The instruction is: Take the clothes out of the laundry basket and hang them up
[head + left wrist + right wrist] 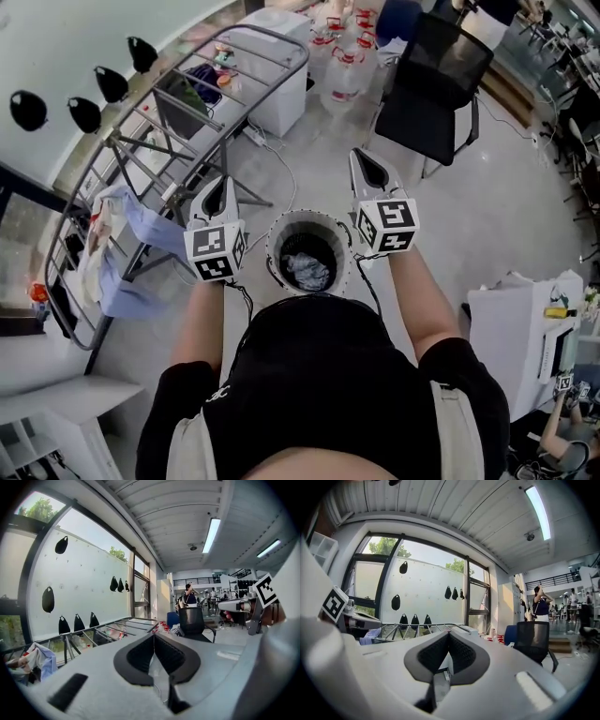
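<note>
Head view: my left tongs [221, 183] and right tongs [367, 169] are pinched closed and empty, flanking the basket [277, 246], ready to dip in. Clothes [307, 272] sit crumpled at its bottom, rack [239, 127] on my left.

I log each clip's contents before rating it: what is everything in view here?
basket: one, white, on the floor between the grippers
heap: grey-blue clothes, count unclear, inside the basket
rack: one, grey metal, left of the basket
shirt: one, light blue, draped on the rack's near end beside a pale piece
chair: one, black, ahead to the right
bottles: several, clear with red caps, on the floor beyond the rack
shapes: several, black, on the window wall
left gripper: one, white, shut, empty
right gripper: one, white, shut, empty
</note>
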